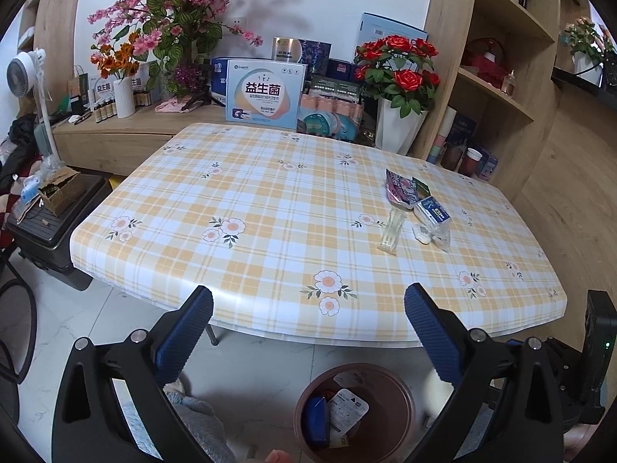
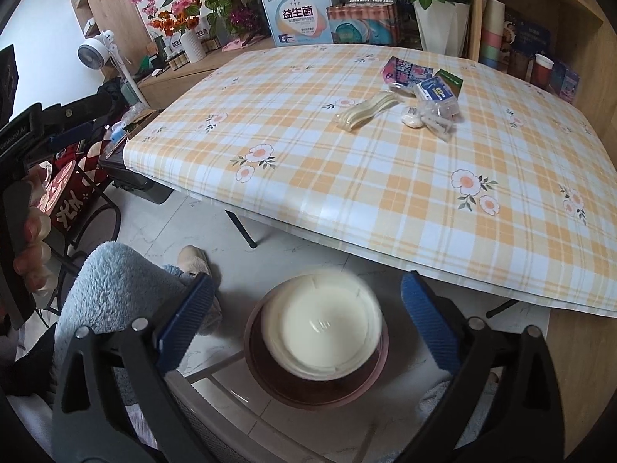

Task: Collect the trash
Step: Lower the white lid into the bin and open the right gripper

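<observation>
Your right gripper (image 2: 308, 324) hangs jaws wide, white cup (image 2: 322, 322) loose between them over the bin (image 2: 270, 378), just off the desk (image 2: 385, 208) edge; left gripper (image 1: 308, 332) jaws wide, empty.

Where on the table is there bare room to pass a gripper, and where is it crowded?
The table is bare across its left, middle and near edge. The only clutter is at right: purple wrapper, blue packet, clear sleeve and crumpled plastic.

The box (image 1: 265, 94) behind the table reads "益生菌" in large characters.
</observation>
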Available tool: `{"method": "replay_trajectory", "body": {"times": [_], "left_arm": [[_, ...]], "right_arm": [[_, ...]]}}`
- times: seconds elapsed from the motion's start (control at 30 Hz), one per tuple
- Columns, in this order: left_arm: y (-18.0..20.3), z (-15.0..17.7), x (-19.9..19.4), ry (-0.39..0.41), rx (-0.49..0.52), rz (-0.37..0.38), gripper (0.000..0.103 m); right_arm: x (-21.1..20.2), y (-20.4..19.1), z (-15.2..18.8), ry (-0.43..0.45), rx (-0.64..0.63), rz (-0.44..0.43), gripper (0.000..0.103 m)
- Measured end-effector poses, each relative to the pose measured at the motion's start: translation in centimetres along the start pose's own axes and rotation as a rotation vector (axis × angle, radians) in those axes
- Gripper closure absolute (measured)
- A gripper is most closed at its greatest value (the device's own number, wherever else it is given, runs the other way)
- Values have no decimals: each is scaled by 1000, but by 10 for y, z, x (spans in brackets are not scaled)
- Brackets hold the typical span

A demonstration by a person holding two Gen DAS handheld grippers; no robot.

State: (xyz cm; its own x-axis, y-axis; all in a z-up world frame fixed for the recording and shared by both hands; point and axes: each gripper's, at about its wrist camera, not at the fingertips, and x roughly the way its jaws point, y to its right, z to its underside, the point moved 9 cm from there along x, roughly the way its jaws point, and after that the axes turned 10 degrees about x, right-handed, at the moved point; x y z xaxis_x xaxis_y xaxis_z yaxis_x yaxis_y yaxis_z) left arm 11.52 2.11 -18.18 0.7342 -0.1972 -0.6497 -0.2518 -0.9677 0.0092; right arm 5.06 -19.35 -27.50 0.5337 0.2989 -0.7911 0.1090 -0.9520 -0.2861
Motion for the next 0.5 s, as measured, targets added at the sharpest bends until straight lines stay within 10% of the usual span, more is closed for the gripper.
{"method": "replay_trajectory", "body": {"times": [0.5], "left_arm": [[-3, -2, 7, 9, 26, -23, 6]], "right_arm": [[-17, 40, -41, 102, 5, 138, 6]]}}
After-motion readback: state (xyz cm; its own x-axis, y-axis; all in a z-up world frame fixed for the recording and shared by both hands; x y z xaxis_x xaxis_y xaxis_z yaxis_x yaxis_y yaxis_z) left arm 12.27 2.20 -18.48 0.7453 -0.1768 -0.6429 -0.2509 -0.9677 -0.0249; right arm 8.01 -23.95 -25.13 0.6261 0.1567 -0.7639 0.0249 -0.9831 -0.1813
